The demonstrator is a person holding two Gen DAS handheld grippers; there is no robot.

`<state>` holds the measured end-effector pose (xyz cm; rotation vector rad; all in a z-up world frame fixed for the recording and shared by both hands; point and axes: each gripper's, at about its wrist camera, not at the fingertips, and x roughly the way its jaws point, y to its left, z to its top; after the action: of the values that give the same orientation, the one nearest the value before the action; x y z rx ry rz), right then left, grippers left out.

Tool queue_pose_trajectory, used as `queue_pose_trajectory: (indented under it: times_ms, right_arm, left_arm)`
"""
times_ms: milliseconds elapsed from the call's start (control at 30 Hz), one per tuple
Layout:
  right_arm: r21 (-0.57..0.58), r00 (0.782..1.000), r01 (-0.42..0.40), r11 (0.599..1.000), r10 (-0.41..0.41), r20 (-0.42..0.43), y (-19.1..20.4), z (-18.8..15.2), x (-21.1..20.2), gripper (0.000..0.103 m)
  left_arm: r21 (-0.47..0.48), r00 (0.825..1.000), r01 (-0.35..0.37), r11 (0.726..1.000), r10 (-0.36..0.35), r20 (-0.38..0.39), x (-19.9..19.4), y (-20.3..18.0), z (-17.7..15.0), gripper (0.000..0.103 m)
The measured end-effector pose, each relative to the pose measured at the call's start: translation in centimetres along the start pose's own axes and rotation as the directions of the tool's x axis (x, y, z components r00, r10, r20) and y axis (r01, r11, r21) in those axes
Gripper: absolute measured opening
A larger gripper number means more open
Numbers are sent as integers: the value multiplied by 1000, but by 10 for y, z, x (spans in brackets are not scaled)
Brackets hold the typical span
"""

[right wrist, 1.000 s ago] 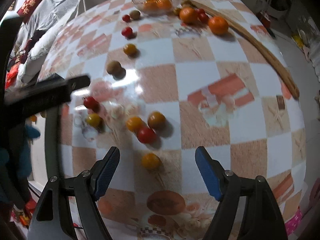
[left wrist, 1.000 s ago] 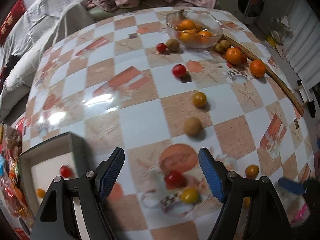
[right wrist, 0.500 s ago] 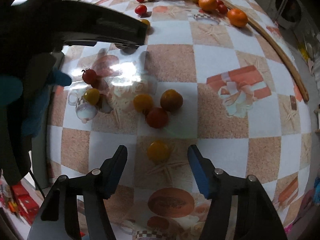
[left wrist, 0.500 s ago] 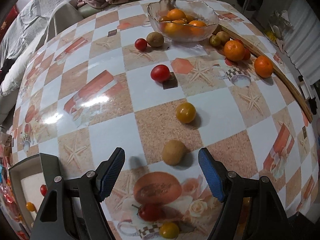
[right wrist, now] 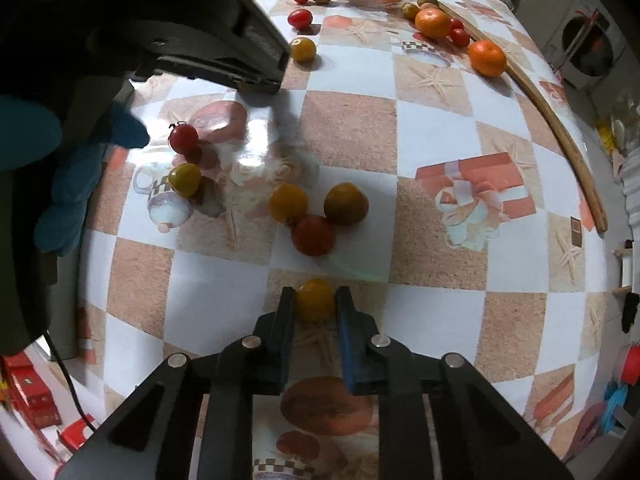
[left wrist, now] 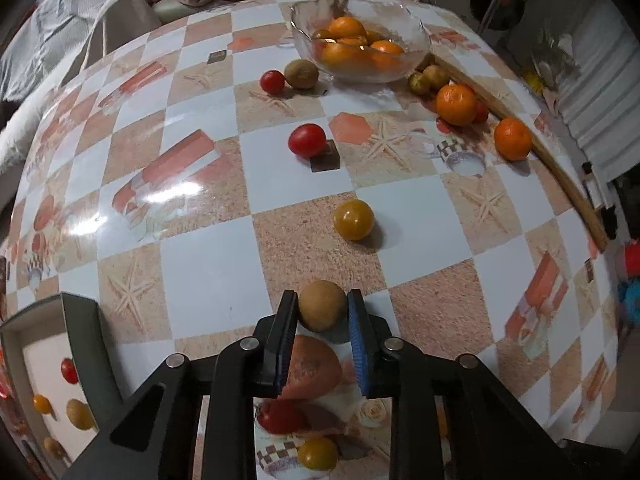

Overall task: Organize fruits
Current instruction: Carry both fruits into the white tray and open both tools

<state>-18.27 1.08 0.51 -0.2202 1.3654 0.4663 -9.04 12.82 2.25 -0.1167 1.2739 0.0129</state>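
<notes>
My left gripper [left wrist: 322, 305] is shut on a brown round fruit [left wrist: 322, 310] that rests on the checked table [left wrist: 208, 272]. My right gripper [right wrist: 315, 300] is shut on a yellow tomato [right wrist: 315, 300] on the table. Loose fruit lies around: a yellow tomato [left wrist: 353, 219], a red tomato [left wrist: 307, 140], a kiwi [left wrist: 301, 73], and oranges [left wrist: 456, 105]. A glass bowl [left wrist: 416, 44] holds oranges at the far edge. A grey box [left wrist: 80, 312] at lower left holds several small fruits.
A cluster of a yellow, a brownish and a red tomato [right wrist: 313, 235] lies ahead of my right gripper. The left gripper's body [right wrist: 200, 40] fills the upper left of the right wrist view. A wooden stick [right wrist: 560, 128] lies along the table's right edge.
Both grippers moved forward and closed. The left one closed on the brown fruit, the right one on the yellow tomato.
</notes>
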Motion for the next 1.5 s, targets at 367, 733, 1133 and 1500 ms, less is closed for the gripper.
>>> queue_pose_trajectory:
  times_ms: [367, 733, 1133, 1500]
  right_arm:
    - [85, 993, -111, 990, 108, 38, -24, 28, -25, 22]
    - [20, 988, -144, 989, 143, 55, -4, 57, -36, 22]
    - [-152, 979, -189, 970, 198, 48, 65, 87, -41, 22]
    - [-298, 966, -244, 923, 257, 4, 144, 100, -35, 22]
  left_arm:
    - [-55, 997, 10, 998, -6, 72, -55, 35, -21, 27]
    - [-171, 995, -32, 985, 47, 86, -84, 84, -53, 27]
    - [-325, 987, -98, 941, 135, 93, -110, 149, -100, 27]
    - [-449, 977, -157, 880, 206, 63, -121, 197, -149, 27]
